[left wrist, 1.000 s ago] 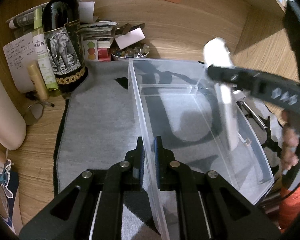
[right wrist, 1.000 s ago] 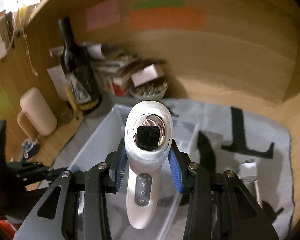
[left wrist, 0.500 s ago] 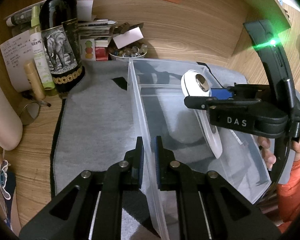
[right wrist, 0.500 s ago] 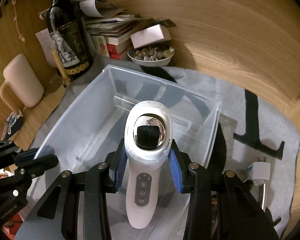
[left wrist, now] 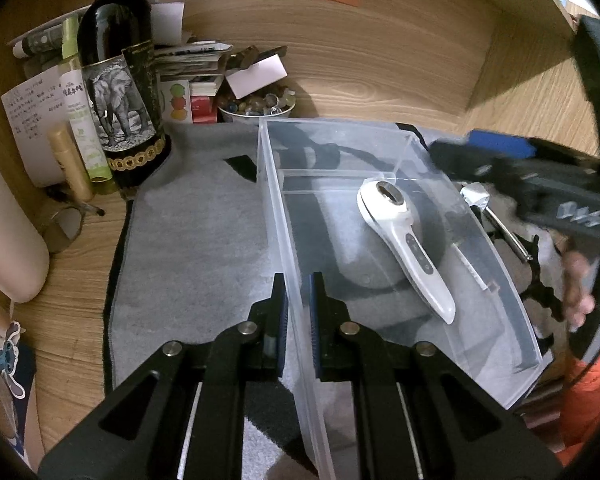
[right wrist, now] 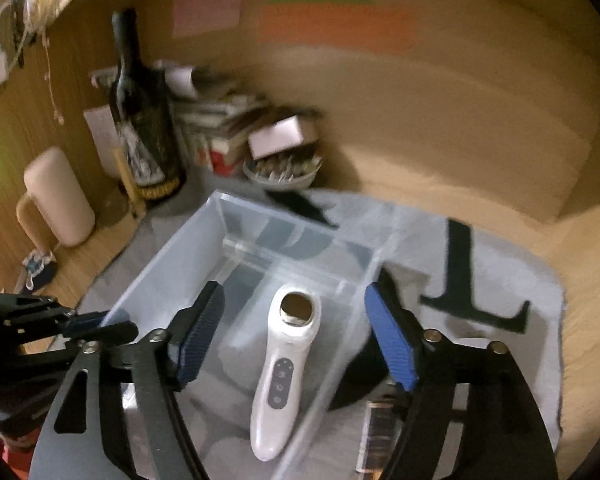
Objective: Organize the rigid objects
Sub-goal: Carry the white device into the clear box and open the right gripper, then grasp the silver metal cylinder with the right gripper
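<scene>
Elephant-label wine bottle (left wrist: 116,80) beside clear bin (left wrist: 512,312), writing unreadable.

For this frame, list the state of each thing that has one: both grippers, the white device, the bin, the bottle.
Left hand-held gripper: shut on the clear bin's side wall.
Right hand-held gripper: open, empty, above the bin.
White device: released, lying flat in the bin, buttons up.
Clear bin: lidless, resting on the grey mat.
Wine bottle: upright.
</scene>
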